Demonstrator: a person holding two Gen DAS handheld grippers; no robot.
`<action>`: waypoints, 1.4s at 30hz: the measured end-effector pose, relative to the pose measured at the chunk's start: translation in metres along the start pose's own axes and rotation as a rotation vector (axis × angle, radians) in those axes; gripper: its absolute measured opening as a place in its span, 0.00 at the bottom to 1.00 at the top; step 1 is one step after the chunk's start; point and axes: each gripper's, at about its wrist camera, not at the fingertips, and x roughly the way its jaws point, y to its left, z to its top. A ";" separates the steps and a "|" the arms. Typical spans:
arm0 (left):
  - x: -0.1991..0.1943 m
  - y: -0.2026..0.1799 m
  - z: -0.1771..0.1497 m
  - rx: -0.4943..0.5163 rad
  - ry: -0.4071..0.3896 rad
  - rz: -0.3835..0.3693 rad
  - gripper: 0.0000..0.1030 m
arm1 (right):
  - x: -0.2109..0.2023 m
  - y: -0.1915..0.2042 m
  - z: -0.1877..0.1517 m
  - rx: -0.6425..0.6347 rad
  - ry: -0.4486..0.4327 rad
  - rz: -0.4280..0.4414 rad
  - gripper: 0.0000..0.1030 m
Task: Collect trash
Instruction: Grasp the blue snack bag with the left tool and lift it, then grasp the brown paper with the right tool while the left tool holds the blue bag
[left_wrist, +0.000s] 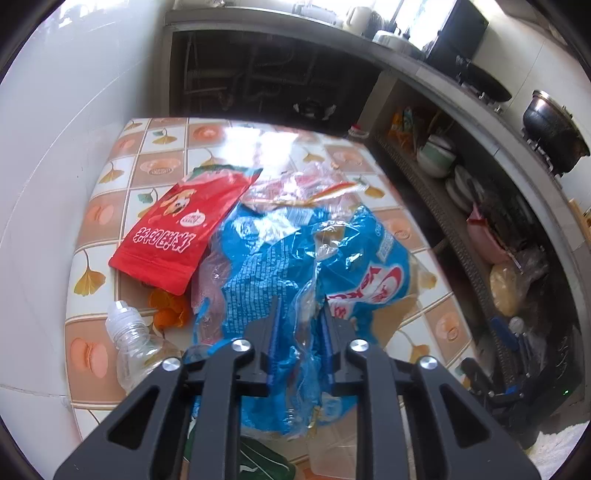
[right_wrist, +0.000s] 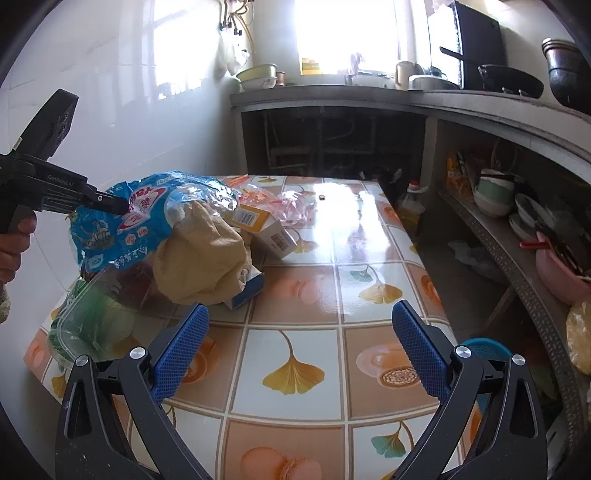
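Left tongs (left_wrist: 300, 306) nearly closed, pinching the blue plastic bag (left_wrist: 280, 258); right tongs (right_wrist: 300, 332) wide, empty.

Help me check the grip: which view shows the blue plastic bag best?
The left wrist view: the blue plastic bag fills the centre, pinched between the left gripper fingers. The right wrist view shows the bag from the side, atop the trash pile, with the gripper's tip biting its edge.

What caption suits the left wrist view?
Left gripper pinches a crumpled blue plastic bag on the tiled table.
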 end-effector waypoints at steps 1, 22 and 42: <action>-0.004 -0.001 0.000 -0.004 -0.014 -0.007 0.12 | -0.002 0.000 0.000 0.001 -0.003 -0.002 0.92; -0.108 -0.004 -0.028 -0.079 -0.482 0.030 0.02 | 0.017 0.001 0.045 0.169 0.063 0.391 0.92; -0.103 0.036 -0.048 -0.130 -0.515 0.026 0.02 | 0.126 0.045 0.060 0.079 0.323 0.460 0.46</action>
